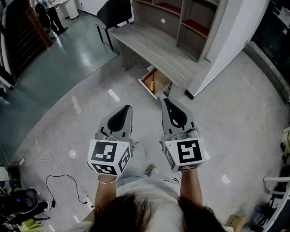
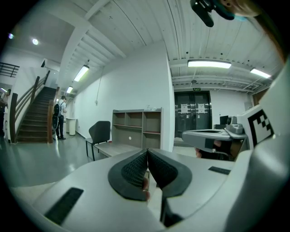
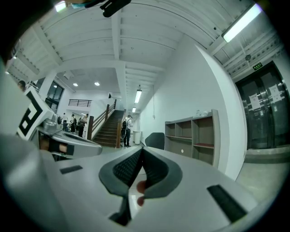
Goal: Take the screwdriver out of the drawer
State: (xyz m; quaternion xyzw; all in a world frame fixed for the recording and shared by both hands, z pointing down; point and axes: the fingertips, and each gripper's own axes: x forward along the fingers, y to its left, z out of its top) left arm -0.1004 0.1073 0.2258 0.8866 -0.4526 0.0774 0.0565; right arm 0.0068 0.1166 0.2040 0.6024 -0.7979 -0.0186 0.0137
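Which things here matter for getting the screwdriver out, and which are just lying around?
For the job:
screwdriver
open drawer
left gripper and right gripper, both shut, holding nothing

Just lying about:
black chair
shelf unit
floor cable

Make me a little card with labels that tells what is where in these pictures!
drawer: pulled open, under the desk
screwdriver: orange handle, lying inside the drawer, not yet picked up
left hand-held gripper: jaws together, holding nothing, over the floor
right hand-held gripper: jaws together, holding nothing, closer to the drawer but not touching it
chair: black, at the far end of the desk
shelves: standing on the desk, mostly bare
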